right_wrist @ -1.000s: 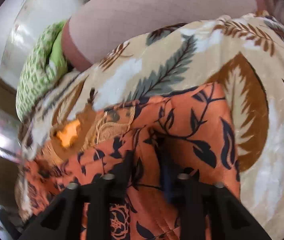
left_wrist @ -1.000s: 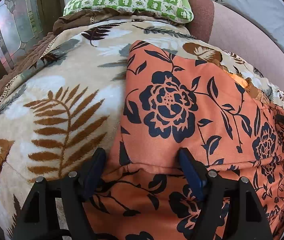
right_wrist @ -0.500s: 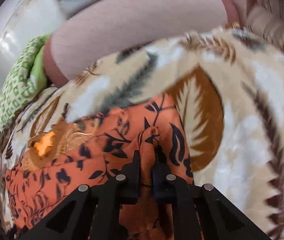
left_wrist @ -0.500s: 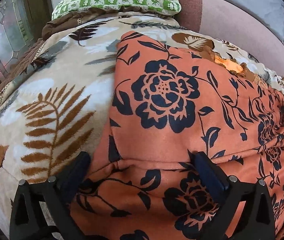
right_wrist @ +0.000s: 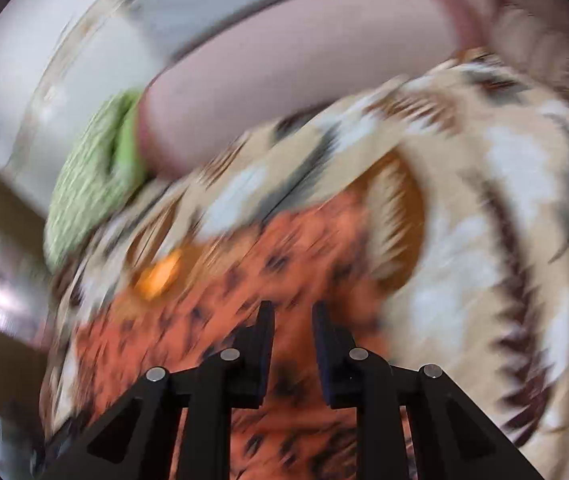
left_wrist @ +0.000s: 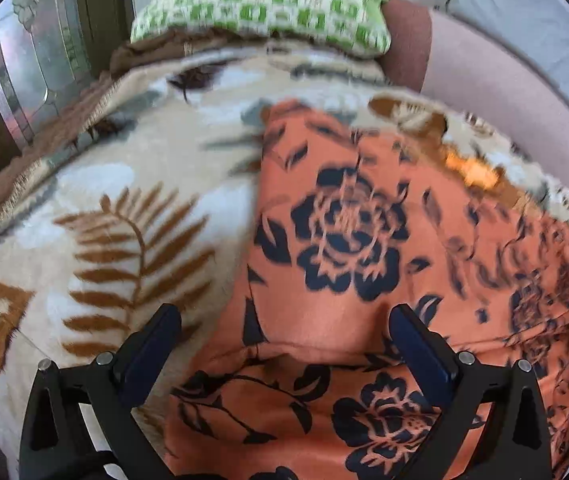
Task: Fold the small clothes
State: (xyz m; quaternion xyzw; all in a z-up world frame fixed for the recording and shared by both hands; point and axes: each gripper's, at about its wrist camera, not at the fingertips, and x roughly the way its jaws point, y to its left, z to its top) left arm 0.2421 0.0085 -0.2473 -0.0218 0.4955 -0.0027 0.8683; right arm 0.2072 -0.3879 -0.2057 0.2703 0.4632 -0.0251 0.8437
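An orange garment with dark blue flowers (left_wrist: 344,240) lies folded on a leaf-print blanket (left_wrist: 124,208). My left gripper (left_wrist: 284,320) is wide open just above the garment's near fold, its fingers either side of the fold and holding nothing. In the blurred right wrist view the same garment (right_wrist: 292,248) lies under my right gripper (right_wrist: 292,312), whose jaws stand a little apart with nothing clearly between them.
A green checked pillow (left_wrist: 260,4) lies at the head of the bed. A pink bolster (left_wrist: 496,92) and a grey pillow (left_wrist: 524,12) lie at the right. A glass-panelled door (left_wrist: 24,80) stands at the left. The bolster (right_wrist: 304,76) also shows in the right wrist view.
My left gripper opened wider and let go of the fold. My right gripper was shut on the garment's edge and has opened slightly while swinging away fast.
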